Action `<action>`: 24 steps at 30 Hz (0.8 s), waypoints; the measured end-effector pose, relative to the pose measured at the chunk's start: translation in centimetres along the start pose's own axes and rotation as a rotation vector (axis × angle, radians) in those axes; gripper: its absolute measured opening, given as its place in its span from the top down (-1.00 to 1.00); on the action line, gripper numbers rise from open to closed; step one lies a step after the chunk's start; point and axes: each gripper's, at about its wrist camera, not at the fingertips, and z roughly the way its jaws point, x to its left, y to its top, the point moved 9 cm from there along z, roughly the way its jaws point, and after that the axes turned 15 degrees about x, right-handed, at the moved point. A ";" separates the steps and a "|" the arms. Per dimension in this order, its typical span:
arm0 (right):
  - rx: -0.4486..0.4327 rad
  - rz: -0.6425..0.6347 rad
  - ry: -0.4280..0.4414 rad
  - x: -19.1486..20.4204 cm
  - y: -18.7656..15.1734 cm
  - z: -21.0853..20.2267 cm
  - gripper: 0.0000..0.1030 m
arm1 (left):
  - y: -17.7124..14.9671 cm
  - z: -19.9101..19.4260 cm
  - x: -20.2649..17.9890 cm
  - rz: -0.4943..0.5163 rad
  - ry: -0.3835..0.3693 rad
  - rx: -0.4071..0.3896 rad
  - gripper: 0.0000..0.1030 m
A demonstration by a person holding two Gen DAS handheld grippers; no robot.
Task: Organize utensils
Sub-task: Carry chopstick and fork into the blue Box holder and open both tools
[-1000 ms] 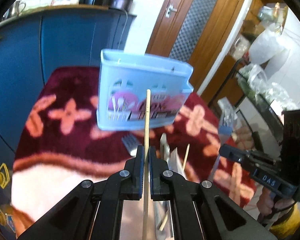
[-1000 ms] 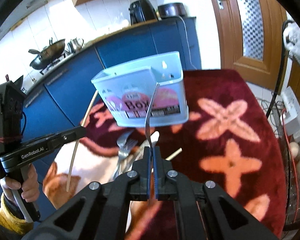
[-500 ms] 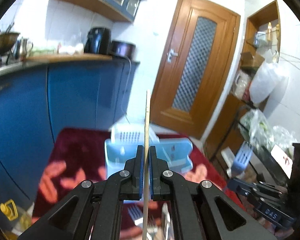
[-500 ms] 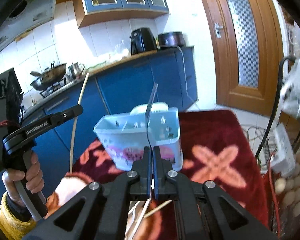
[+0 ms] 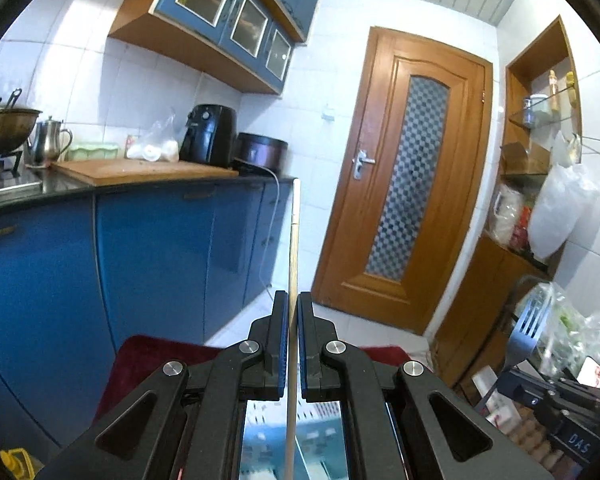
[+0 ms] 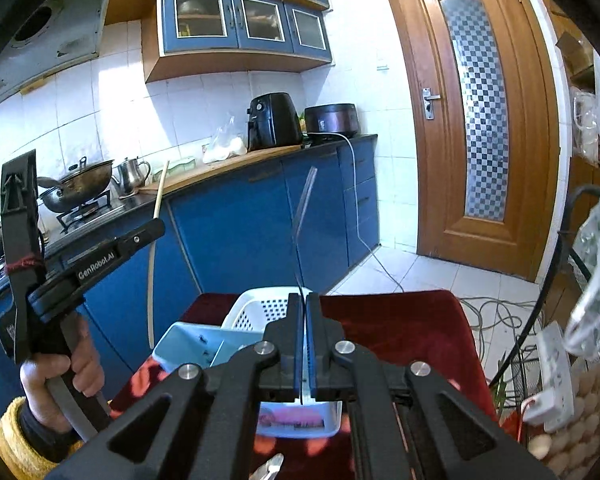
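I'm seeing both grippers risen; the left gripper (image 5: 293,300) is pinching a wooden chopstick (image 5: 294,240), the right gripper (image 6: 304,304) a fork (image 6: 302,216), utensil holder (image 6: 192,344) at 7 o'clock.

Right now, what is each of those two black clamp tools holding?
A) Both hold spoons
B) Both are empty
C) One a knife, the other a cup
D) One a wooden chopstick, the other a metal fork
D: the left gripper pinches a wooden chopstick, and the right gripper clamps a fork by its handle.
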 end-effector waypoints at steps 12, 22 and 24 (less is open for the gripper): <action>0.124 0.001 0.002 -0.7 -2.6 7.5 0.92 | -4.1 5.4 2.2 -0.037 0.017 0.055 0.92; 0.164 0.009 0.038 -0.6 -4.1 8.3 0.57 | -6.6 6.1 3.0 -0.043 0.029 0.092 0.92; 0.159 0.022 0.053 -0.7 -4.2 7.9 0.43 | -6.9 6.0 3.0 -0.041 0.025 0.104 0.90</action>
